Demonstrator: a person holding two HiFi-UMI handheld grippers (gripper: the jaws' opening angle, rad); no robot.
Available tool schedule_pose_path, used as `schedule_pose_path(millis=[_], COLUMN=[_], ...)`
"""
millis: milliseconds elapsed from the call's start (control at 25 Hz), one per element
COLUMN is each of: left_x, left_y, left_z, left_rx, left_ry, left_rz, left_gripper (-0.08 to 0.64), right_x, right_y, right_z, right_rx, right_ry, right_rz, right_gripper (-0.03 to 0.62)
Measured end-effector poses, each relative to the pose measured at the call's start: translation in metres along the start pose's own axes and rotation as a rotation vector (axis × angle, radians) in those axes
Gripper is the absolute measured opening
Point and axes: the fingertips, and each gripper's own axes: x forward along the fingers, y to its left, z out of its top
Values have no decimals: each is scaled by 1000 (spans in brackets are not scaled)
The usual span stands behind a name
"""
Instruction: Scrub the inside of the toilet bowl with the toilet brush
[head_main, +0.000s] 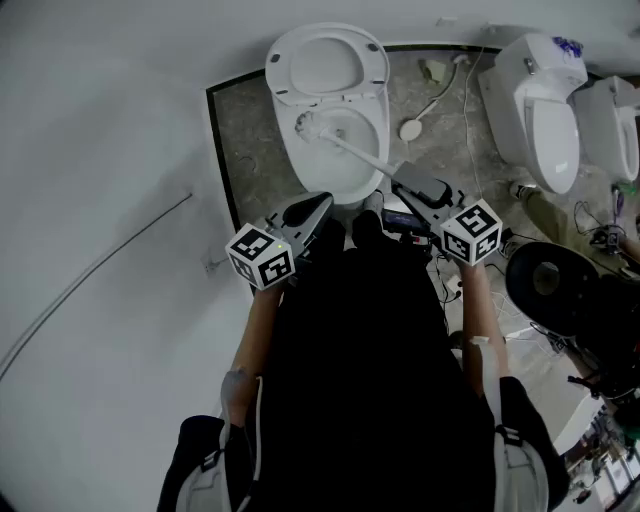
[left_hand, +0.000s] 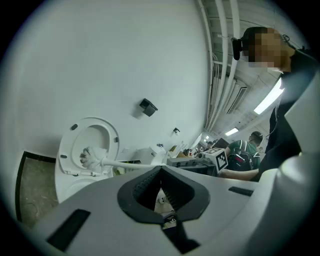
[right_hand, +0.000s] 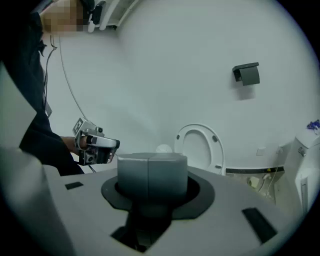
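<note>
A white toilet (head_main: 335, 150) stands at the back with its seat and lid (head_main: 327, 62) raised against the wall. The toilet brush (head_main: 350, 150) has its white bristle head (head_main: 307, 126) inside the bowl, near the left wall. Its handle slants back to my right gripper (head_main: 398, 181), which is shut on the grey handle end (right_hand: 151, 177). My left gripper (head_main: 325, 202) hangs at the bowl's front rim with its jaws together on nothing (left_hand: 161, 169). In the left gripper view the brush head (left_hand: 90, 158) shows in front of the raised seat.
Two more white toilets (head_main: 545, 110) stand at the right on the stone floor (head_main: 245, 140). A white round-headed tool (head_main: 411, 128) and cables lie between them. A black round object (head_main: 550, 282) sits at the right. White wall fills the left. Another person (left_hand: 245, 150) sits far off.
</note>
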Motion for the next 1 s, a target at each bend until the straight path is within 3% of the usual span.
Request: schedule_pose_path(millis=[320,1000], left_x=[-1,-4], left_y=[0,20], left_z=[-4,-24], left_rx=[-11,-75], left_ry=[1,21], left_rz=[0,25], left_gripper=[11,11], right_x=[3,35], right_y=[-1,-8], right_z=[-3,-44], right_rx=[30,33], right_ry=[-3,138], right_rz=[-2,3], right_gripper=[160,160])
